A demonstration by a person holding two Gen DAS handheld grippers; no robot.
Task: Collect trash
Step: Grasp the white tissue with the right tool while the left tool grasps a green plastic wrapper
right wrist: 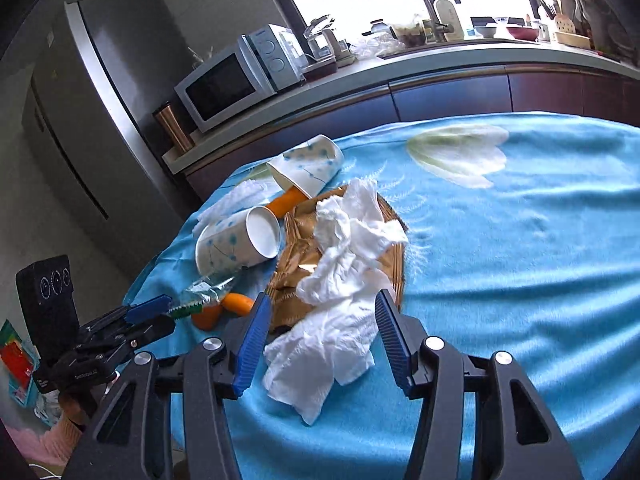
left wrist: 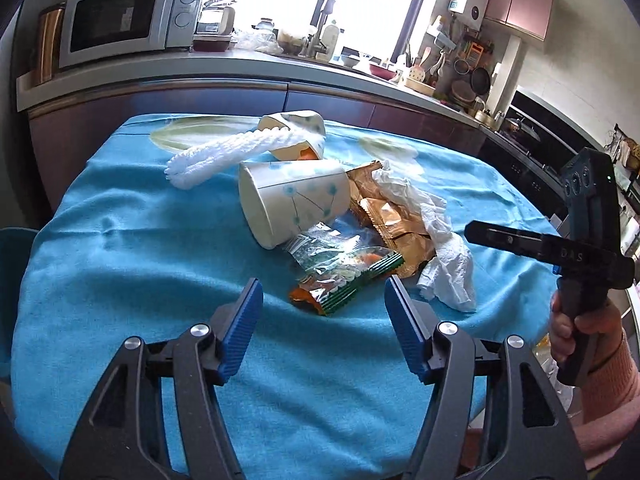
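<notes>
1. The trash sits in one heap on the blue cloth (left wrist: 120, 280) that covers the desk, and everything below is placed relative to the crumpled white tissue (right wrist: 340, 280). The right gripper (right wrist: 318, 332) hangs just over the tissue's near end with its fingers apart, gripping nothing. Should they close too high, they would likely pinch a single loose fold, and the tissue could tear or trail across the heap.

2. The gold wrapper (right wrist: 292, 272) lies directly beneath the tissue. A deep grasp could catch both, or snag the cloth and drag the whole pile.

3. The left gripper (left wrist: 324, 320) is also spread and empty, just short of the clear snack bag (left wrist: 344, 264) that lies beside the tissue. The bag is flat and glossy, so the fingers may slide off it or bunch up the cloth instead.

4. The near paper cup (left wrist: 288, 200) lies on its side against the far edge of that bag, beyond the tissue. Tugging the bag could set it rolling toward the desk edge.

5. The far paper cup (left wrist: 292, 132), white foam netting (left wrist: 224, 156) and an orange piece (right wrist: 286, 202) are stacked loosely behind, so one shift could scatter them.

6. Both grippers work close together around the tissue, so they could collide.
</notes>
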